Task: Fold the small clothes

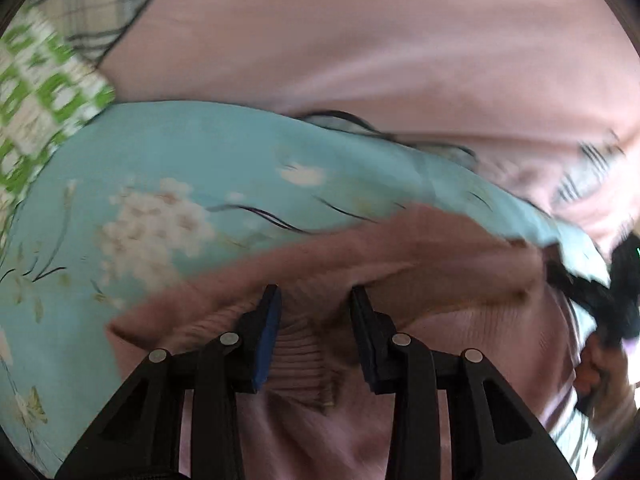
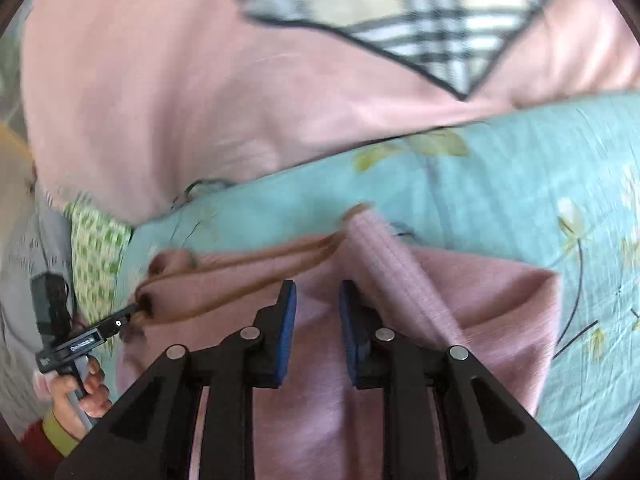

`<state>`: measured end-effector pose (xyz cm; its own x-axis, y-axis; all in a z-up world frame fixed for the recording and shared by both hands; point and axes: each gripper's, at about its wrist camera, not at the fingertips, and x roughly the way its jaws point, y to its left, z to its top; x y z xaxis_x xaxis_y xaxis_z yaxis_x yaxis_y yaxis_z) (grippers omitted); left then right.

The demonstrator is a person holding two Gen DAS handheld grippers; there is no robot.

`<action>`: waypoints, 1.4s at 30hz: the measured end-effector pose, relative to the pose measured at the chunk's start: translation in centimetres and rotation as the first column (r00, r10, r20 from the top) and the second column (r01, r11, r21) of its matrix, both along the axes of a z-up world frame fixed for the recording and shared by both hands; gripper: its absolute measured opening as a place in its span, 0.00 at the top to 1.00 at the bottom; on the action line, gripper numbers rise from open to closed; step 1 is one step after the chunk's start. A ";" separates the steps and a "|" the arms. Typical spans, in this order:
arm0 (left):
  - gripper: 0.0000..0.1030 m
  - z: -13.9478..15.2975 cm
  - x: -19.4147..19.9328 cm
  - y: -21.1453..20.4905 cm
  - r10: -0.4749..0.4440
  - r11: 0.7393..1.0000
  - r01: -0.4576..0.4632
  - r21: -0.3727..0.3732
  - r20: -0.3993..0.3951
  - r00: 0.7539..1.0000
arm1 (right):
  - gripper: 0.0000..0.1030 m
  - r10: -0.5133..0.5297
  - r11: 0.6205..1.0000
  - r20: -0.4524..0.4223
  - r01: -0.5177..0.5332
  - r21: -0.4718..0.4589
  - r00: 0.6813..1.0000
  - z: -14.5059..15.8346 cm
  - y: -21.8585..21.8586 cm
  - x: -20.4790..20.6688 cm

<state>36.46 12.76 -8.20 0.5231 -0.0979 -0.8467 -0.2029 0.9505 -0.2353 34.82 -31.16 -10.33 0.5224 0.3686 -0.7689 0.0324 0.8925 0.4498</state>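
- My left gripper (image 1: 314, 300) points down at a dusty-pink knit garment (image 1: 440, 264); a ribbed band (image 1: 300, 354) of that garment sits in the gap between the blue pads, which stand apart on either side of it (I cannot tell whether they press it yet).
- In the right wrist view the tip of the left gripper (image 2: 130, 314) meets a bunched end of the pink garment (image 2: 480, 300) at its left side, with my left hand (image 2: 86, 392) around the handle below.
- My right gripper (image 2: 318, 294) hangs over the middle of the same garment, its pads narrowly parted with only flat pink fabric showing behind the gap; nothing is clamped that I can see.
- A ribbed strip (image 2: 396, 264) of the garment runs diagonally from its upper edge down past the right finger of the right gripper.
- The pink garment lies on a light-blue floral sheet (image 2: 520, 184), which shows beyond it and to its right.
- Beyond the garment and the sheet lies a paler pink cloth (image 2: 160, 100), with a plaid fabric (image 2: 420, 12) further off.
- To the left of the garment a green-and-white patterned cloth (image 2: 96, 256) lies at the sheet's edge.
- Both views are blurred.
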 end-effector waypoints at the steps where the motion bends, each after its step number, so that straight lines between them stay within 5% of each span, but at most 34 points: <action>1: 0.64 0.0 0.2 0.5 0.024 1.000 -0.024 0.004 0.001 1.000 | 0.83 -0.009 1.000 0.000 0.009 0.005 1.000 -0.1 -0.3 -0.1; 5: 0.64 1.2 -1.2 1.9 0.082 0.997 -0.081 -0.015 0.014 0.997 | 0.80 -0.047 0.996 0.062 0.052 -0.076 0.997 1.7 0.2 -1.6; 8: 0.60 2.5 -3.3 1.2 0.048 0.999 -0.048 -0.020 0.039 0.998 | 0.79 -0.026 0.999 0.103 0.031 -0.042 0.994 3.5 0.8 -2.6; 12: 0.52 3.1 -7.4 -0.8 0.019 1.000 -0.018 -0.012 0.050 0.999 | 0.49 0.114 0.993 0.088 -0.113 -0.020 0.990 4.7 4.3 -3.5; 16: 0.47 2.7 -11.1 -1.1 0.042 0.998 -0.044 0.053 0.042 0.998 | 0.49 0.247 0.967 0.083 -0.239 -0.091 0.966 4.6 8.9 -3.8; 24: 0.40 0.9 -10.3 1.3 0.087 0.982 -0.086 0.168 0.005 0.996 | 0.49 0.360 0.898 -0.014 -0.350 -0.268 0.933 1.1 15.5 -2.6; 26: 0.39 0.2 -8.9 2.8 0.115 0.979 -0.111 0.171 -0.016 0.993 | 0.57 0.363 0.881 -0.038 -0.356 -0.312 0.931 0.0 16.2 -2.3; 28: 0.39 -0.4 -7.5 3.5 0.131 0.978 -0.125 0.165 -0.026 0.991 | 0.95 0.365 0.873 -0.049 -0.360 -0.328 0.930 -0.3 16.3 -2.0; 37: 0.38 -0.9 -4.7 5.3 0.250 0.952 -0.237 0.192 -0.043 0.967 | 0.96 0.247 0.948 0.072 -0.225 -0.225 0.966 2.8 14.8 1.7; 42: 0.38 0.5 -7.1 5.5 0.276 0.945 -0.265 0.190 -0.034 0.961 | 0.94 0.211 0.968 -0.028 -0.212 -0.134 0.977 0.1 13.9 2.9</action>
<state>29.31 18.24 -7.75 0.4568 0.1983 -0.8672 -0.4666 0.8834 -0.0438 37.72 -17.28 -10.28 0.4330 0.3611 -0.8259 -0.1583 0.9325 0.3247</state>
